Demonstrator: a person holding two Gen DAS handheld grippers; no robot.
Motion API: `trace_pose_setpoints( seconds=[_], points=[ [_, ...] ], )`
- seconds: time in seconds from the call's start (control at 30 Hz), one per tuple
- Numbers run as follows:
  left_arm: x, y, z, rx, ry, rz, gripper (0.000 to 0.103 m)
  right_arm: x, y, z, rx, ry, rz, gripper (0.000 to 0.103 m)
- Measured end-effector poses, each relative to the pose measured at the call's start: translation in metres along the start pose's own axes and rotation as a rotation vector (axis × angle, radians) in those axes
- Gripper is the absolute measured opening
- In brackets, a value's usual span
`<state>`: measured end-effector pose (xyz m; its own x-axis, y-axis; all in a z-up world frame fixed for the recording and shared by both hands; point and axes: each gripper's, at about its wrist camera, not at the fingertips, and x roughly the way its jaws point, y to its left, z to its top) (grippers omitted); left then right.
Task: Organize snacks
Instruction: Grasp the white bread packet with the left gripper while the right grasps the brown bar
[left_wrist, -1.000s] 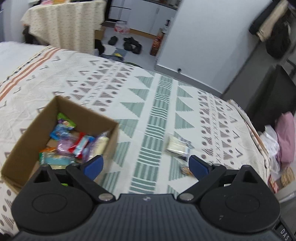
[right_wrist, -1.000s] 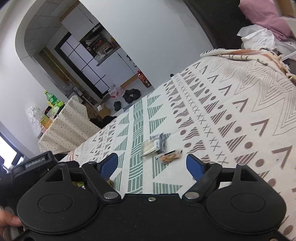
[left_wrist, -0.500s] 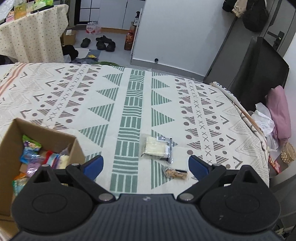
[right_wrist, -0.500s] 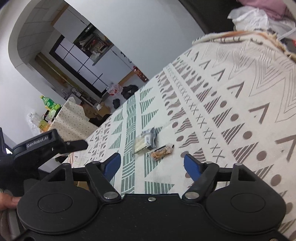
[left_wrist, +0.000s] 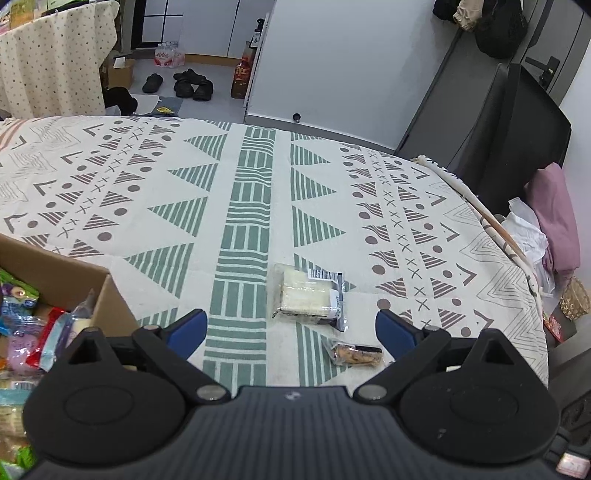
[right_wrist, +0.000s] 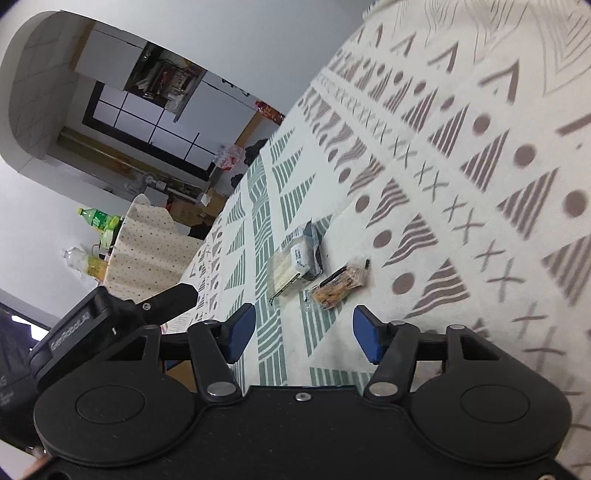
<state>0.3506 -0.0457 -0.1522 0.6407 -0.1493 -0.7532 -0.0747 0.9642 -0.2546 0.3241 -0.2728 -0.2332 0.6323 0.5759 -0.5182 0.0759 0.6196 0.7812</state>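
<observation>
Two snack packets lie on the patterned cloth (left_wrist: 406, 206): a pale cracker pack (left_wrist: 308, 295) and, just beside it, a small brown snack bar (left_wrist: 354, 354). The left gripper (left_wrist: 291, 328) hangs above them with its jaws wide apart and empty. The right gripper (right_wrist: 303, 332) is closing its jaws, and nothing is between them. The cardboard box (left_wrist: 110, 295) with more snacks (left_wrist: 33, 332) stands at the left.

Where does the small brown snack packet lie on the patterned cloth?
Left wrist view: small brown snack packet lies just nearer than the pale packet, right of the cardboard box.
</observation>
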Motion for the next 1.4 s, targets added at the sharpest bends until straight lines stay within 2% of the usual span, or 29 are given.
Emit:
trace_pose_setpoints(
  seconds=[0.27, 0.47, 0.53, 0.67, 0.7, 0.77, 0.93, 1.13, 1.4],
  points=[
    [0.02, 0.009, 0.005, -0.042, -0.003, 0.005, 0.097, 0.031, -0.005, 0.003, 0.039, 0.022, -0.027, 0.059],
    [0.033, 0.009, 0.008, -0.063, 0.003, -0.002, 0.097, 0.042, -0.011, 0.01, 0.061, -0.028, -0.049, 0.055],
    [0.039, 0.009, 0.008, -0.065, 0.007, 0.002, 0.097, 0.045, -0.01, 0.012, 0.043, -0.049, -0.068, 0.05],
    [0.049, 0.011, 0.009, -0.084, 0.024, 0.013, 0.097, 0.052, -0.012, 0.016, 0.034, -0.058, -0.102, 0.031],
    [0.052, 0.01, 0.009, -0.084, 0.026, 0.019, 0.097, 0.052, -0.014, 0.017, 0.05, -0.062, -0.104, 0.024],
    [0.059, 0.008, 0.012, -0.084, 0.028, 0.032, 0.097, 0.052, -0.018, 0.019, 0.065, -0.064, -0.11, 0.022],
    [0.075, -0.005, 0.018, -0.056, 0.03, 0.043, 0.097, 0.043, -0.017, 0.018, 0.056, -0.065, -0.125, 0.02],
    [0.096, -0.015, 0.013, -0.021, 0.071, 0.067, 0.097, 0.035, -0.021, 0.025, 0.077, -0.066, -0.149, 0.02],
    [0.114, -0.031, 0.009, 0.038, 0.106, 0.103, 0.097, 0.017, -0.018, 0.035, 0.023, -0.065, -0.244, 0.02]
  ],
)
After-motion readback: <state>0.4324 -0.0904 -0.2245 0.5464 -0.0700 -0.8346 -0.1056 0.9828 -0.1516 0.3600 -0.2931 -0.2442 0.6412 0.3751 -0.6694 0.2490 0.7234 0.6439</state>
